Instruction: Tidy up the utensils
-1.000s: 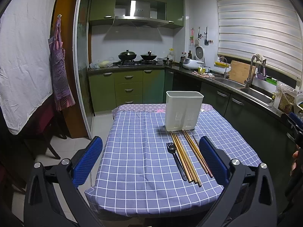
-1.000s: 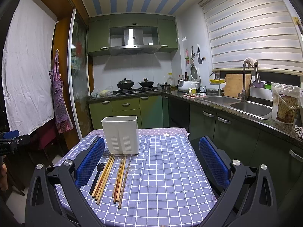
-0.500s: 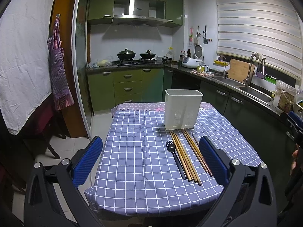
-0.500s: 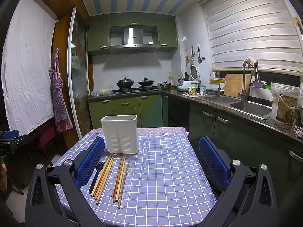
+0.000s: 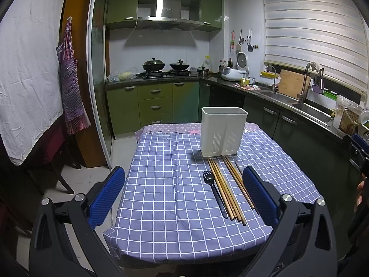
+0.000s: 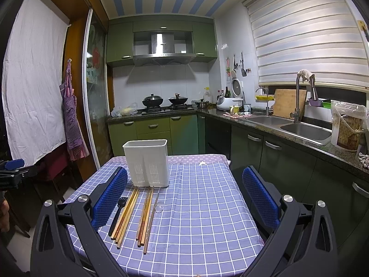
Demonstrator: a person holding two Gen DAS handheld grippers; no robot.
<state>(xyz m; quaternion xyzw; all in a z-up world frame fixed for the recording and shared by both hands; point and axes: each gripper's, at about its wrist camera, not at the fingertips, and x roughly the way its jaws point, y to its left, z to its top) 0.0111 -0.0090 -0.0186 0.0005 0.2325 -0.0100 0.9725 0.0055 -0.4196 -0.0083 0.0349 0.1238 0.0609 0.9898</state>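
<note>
A white two-compartment utensil holder [image 5: 223, 135] [image 6: 147, 162] stands upright on the blue checked tablecloth [image 5: 166, 184] [image 6: 203, 207]. In front of it lie a black plastic fork [image 5: 214, 191] [image 6: 117, 214], several wooden chopsticks [image 5: 227, 194] [image 6: 129, 214] and a clear plastic spoon [image 6: 156, 219], side by side. My left gripper [image 5: 183, 195] is open and empty, above the table's near edge. My right gripper [image 6: 184, 196] is open and empty, above the table's near right part. The utensils lie beside its left finger.
Green kitchen cabinets [image 5: 156, 106] with a stove and two pans [image 5: 165, 65] stand behind the table. A counter with a sink [image 6: 299, 129] runs along the right. A white sheet and an apron [image 5: 71, 85] hang at the left.
Both views have shifted slightly; the grippers have drifted a little relative to the table. Nothing on the table has moved.
</note>
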